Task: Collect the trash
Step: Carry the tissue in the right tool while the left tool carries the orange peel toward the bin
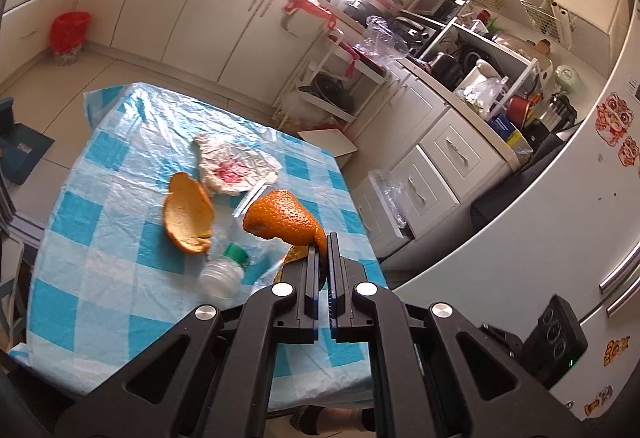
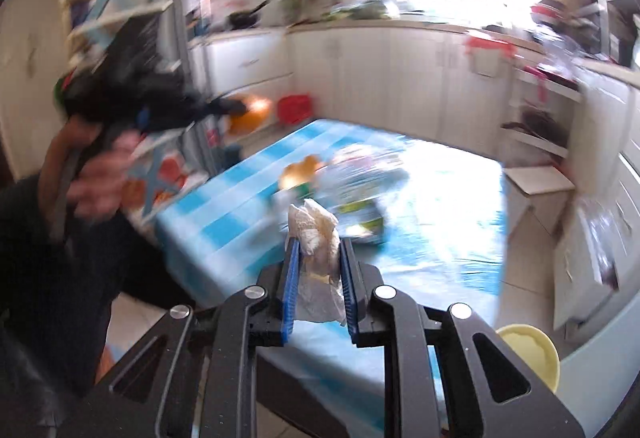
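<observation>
Well, left claw (image 1: 322,250): clamped on an orange peel (image 1: 282,216), lifted over the bench's near corner.
Right claw (image 2: 318,258): closed around a crumpled tissue (image 2: 314,226), held above the bench edge (this view is blurry).
Bench (image 1: 120,238): blue-and-white checked plastic cover.
Left on the bench: a second orange peel (image 1: 187,216), inside up; a small clear bottle (image 1: 224,270) with a green cap beside it; a white plastic bag (image 1: 236,166) with red print just behind.
Red bin (image 1: 70,36): on the floor by the cabinets, well apart from the bench.
</observation>
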The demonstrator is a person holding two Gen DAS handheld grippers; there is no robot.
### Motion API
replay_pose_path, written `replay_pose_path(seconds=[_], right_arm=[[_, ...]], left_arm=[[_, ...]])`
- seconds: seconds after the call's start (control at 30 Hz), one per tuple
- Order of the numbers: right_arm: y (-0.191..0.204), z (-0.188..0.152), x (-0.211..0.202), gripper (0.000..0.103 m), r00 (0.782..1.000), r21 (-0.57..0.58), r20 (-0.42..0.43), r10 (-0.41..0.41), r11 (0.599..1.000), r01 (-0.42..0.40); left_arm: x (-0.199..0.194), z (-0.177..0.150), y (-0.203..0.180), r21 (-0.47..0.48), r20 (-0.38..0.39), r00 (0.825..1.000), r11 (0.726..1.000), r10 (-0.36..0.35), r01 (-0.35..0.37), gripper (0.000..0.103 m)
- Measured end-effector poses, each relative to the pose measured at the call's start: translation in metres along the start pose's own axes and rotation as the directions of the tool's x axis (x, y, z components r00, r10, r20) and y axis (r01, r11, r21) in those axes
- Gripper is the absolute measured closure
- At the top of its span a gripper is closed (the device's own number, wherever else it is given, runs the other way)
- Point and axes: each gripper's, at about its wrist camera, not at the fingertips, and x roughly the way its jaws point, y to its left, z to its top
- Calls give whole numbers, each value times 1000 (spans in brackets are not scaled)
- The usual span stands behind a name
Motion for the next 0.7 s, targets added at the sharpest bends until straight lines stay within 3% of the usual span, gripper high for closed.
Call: replay_pose_path(seconds=[0.2,0.37,0.5,0.7], right_arm=[[-80,5,-24,82,987,226,112,-112,971,84],[-118,-11,-35,82,980,390,120,-157,915,99],[-125,-11,-45,82,975,412,122,-183,903,118],[-145,-18,-33,81,980,464,46,-194,873,151]], left_arm=[[36,-5,-63,93,-47,998,994,-48,52,100],[70,-19,-107,178,-94,995,983,-28,45,100],[97,-32,-133,226,-129,992,973,-11,40,100],[131,-49,-169,301,-171,985,952,0,52,100]])
